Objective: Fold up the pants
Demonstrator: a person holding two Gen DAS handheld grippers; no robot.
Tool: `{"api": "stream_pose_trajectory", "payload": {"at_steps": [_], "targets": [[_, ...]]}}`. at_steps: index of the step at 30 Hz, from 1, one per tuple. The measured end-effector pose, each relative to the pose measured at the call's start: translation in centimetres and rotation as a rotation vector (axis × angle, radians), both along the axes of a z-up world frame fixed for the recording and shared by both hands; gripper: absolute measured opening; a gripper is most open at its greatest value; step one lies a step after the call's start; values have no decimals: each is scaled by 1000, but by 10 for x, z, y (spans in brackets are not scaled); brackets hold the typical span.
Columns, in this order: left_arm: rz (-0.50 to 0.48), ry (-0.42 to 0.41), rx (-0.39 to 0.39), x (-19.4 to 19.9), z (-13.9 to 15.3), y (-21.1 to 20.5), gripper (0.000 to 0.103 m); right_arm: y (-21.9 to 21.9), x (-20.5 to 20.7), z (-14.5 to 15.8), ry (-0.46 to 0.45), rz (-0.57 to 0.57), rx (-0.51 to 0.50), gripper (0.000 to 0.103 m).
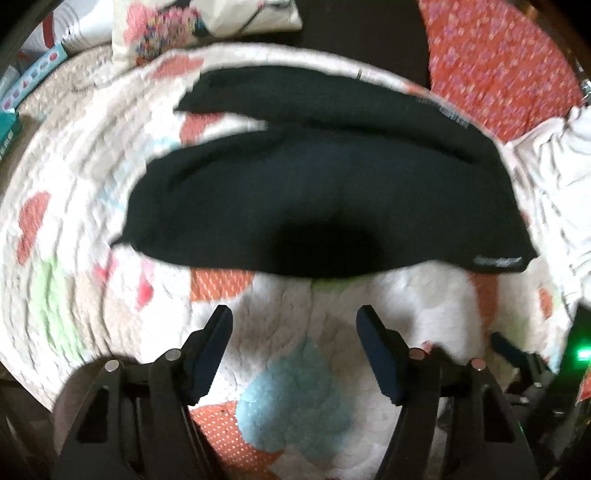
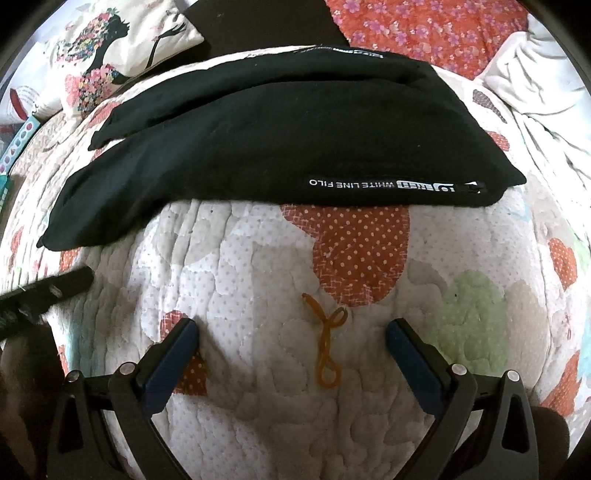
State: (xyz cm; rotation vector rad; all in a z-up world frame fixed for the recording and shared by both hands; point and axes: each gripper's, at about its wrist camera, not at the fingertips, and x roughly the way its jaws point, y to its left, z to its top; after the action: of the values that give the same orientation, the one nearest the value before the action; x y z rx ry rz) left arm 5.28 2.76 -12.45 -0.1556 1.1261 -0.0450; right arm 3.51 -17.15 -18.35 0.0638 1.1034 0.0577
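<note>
Black pants point(image 1: 317, 192) lie flat on a patterned quilt point(image 1: 332, 317), the two legs stretched to the left and lying side by side. They also show in the right wrist view point(image 2: 280, 136), with white lettering along the near right edge. My left gripper point(image 1: 295, 314) is open and empty, hovering over the quilt just short of the pants' near edge. My right gripper point(image 2: 291, 326) is open and empty over the quilt, short of the pants. The left gripper's finger point(image 2: 48, 288) pokes in at the left of the right wrist view.
An orange thread loop point(image 2: 327, 343) lies on the quilt between my right fingers. A printed cushion point(image 2: 122, 48) sits far left, a red floral cloth point(image 2: 424, 29) at the back, a crumpled white cloth point(image 2: 546, 81) at the right.
</note>
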Motion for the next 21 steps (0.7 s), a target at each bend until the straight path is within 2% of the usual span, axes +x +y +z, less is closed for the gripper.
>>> {"api": "stream_pose_trajectory", "payload": {"at_steps": [3,5,11,16,21], "targets": [[-9,-65,21,0,25,7,69,-1,3,7,47,20,3,103],[-16,-100,26,3,41,15,69,-2,3,17,33,33,24,101],[-8,-65,-57,56,55,47,69,3,30,63,-75,166,-17,101],[-18,-65,-38,110,54,68,69,-10,99,85,-112,235,-23,101],[-49,-63,5,183,32,82,69,-25,189,88,-124,262,-67,101]]}}
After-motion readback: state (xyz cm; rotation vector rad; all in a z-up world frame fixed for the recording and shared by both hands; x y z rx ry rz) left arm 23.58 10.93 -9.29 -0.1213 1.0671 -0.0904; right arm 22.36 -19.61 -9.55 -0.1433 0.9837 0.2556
